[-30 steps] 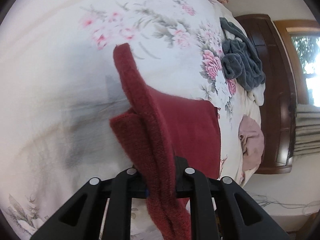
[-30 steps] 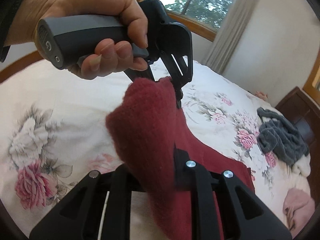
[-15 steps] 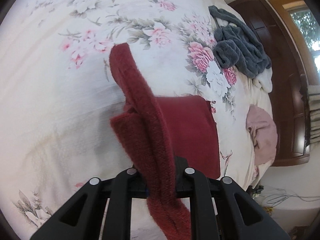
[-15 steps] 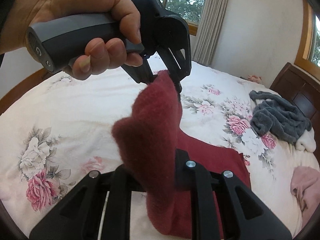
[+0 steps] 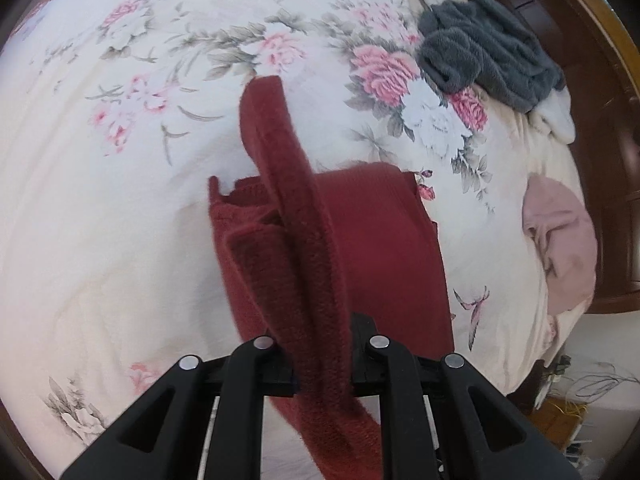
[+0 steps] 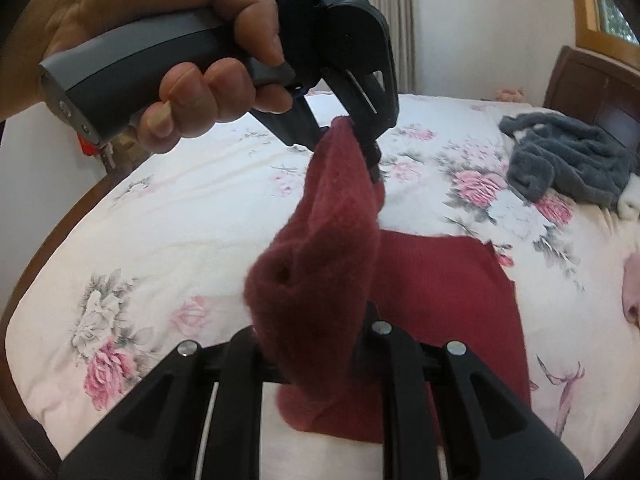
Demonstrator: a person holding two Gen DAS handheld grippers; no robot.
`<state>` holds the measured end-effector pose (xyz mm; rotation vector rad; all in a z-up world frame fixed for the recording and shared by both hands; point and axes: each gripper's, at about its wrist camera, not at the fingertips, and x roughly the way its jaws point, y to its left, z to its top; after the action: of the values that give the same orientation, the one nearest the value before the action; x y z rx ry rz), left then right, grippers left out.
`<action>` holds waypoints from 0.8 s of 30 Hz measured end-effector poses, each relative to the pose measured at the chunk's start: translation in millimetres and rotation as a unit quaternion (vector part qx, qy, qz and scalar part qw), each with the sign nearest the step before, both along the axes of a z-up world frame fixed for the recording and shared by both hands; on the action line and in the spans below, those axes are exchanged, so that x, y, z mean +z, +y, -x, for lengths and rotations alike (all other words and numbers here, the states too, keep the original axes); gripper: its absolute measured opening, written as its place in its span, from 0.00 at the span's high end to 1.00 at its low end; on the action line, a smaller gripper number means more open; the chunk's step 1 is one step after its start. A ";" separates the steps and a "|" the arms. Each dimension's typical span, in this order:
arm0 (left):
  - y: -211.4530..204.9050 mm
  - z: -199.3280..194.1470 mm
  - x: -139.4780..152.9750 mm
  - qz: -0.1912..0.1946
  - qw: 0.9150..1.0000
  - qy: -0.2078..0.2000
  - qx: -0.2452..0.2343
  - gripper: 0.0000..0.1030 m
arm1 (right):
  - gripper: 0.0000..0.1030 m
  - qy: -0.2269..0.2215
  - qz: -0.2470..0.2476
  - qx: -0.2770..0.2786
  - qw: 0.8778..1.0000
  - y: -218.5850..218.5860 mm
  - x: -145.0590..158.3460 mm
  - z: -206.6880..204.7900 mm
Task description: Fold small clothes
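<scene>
A dark red knitted garment lies partly on the flowered bedspread, with one edge lifted off it. My left gripper is shut on that raised edge, which rises as a thick band in front of the camera. My right gripper is shut on the same red garment at another spot. In the right wrist view a hand holds the left gripper above the bed, its fingers pinching the far end of the lifted fold. The flat part of the garment lies below.
A grey fluffy garment lies bunched near the dark wooden headboard, over a bit of white cloth. A pink garment sits at the bed's right edge. Cables lie on the floor beyond the bed. A curtained window is behind.
Both grippers have carried the lifted red edge across the bed toward the headboard side. More of the grey and pink garments has come into view; the grips are unchanged.
</scene>
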<state>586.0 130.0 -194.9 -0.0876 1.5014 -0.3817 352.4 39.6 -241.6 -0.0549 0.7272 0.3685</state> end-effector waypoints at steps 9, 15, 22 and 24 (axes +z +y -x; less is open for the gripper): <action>-78.6 -2.7 -36.9 -0.058 0.998 0.012 -0.021 0.86 | 0.87 0.040 -0.085 -0.034 0.995 -74.3 -32.6 -1.4; -127.5 -4.4 -72.1 -0.098 0.994 0.027 -0.040 0.86 | 0.86 0.068 -0.141 -0.062 0.986 -114.4 -66.9 5.7; -156.9 -5.1 -100.5 -0.137 0.989 0.032 -0.044 0.86 | 0.86 0.087 -0.189 -0.068 0.976 -139.5 -94.0 6.2; -162.5 -5.3 -103.7 -0.149 0.987 0.030 -0.042 0.86 | 0.86 0.090 -0.194 -0.068 0.975 -143.2 -97.3 6.2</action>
<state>591.2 -32.6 -298.6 0.2031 1.6096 -0.2195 346.2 -103.6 -338.8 0.4005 0.8214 0.3817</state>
